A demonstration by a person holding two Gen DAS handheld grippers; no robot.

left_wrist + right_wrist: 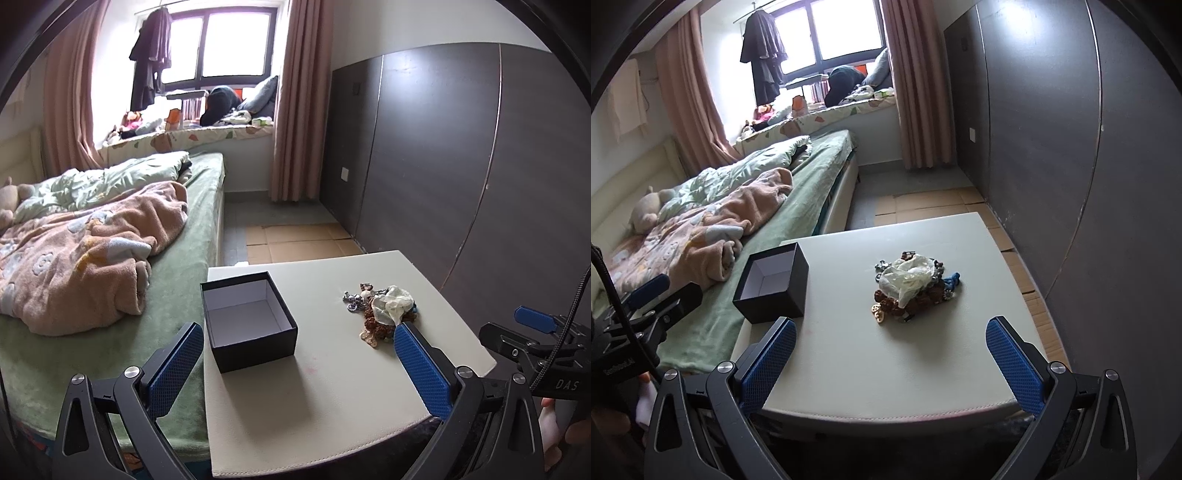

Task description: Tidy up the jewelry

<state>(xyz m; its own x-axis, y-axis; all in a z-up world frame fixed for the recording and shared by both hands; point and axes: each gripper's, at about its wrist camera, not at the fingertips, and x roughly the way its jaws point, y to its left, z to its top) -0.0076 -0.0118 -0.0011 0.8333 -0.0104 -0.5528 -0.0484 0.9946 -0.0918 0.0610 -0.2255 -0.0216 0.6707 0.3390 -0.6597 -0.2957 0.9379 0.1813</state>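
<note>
Hovering with jaws spread wide, the left gripper (298, 360) and right gripper (891, 360) hold nothing, the box (248, 320) at mid-frame looks empty, the jewelry pile (911, 286) sits untouched centre-frame on the table (923, 369).

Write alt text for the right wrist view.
A tangled jewelry pile lies on a white table ahead of the open right gripper. An empty black box sits at the table's left edge, beside a bed.
</note>
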